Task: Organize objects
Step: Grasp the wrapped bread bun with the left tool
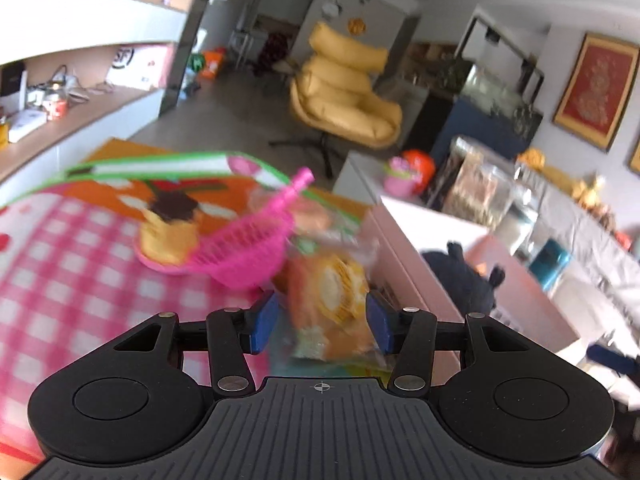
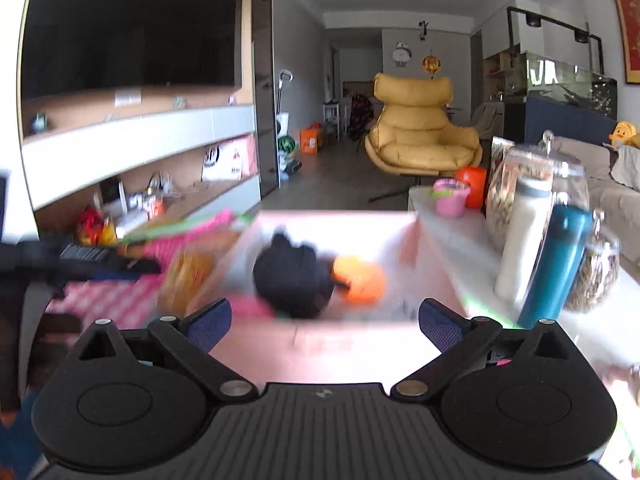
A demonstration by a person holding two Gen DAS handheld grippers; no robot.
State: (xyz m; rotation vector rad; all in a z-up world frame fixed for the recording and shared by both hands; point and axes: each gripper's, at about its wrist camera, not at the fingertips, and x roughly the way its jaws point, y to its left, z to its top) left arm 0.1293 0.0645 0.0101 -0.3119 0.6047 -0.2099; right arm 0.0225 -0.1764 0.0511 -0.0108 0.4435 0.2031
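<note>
Two items already lie in the pink box [image 2: 336,224]: a black plush toy [image 2: 294,280] and an orange toy [image 2: 360,278]. Right gripper [image 2: 325,322] hovers above the box, jaws spread wide and empty. Left gripper [image 1: 322,320] has its jaws pinching, as far as the blur allows, an orange snack packet [image 1: 334,300] beside the box wall. Left to sort on the checked surface [image 1: 80,264]: pink basket [image 1: 244,252], toy dessert [image 1: 170,232].

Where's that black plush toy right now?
The black plush toy lies inside the pink box, right-wrist view centre, beside an orange toy.
</note>
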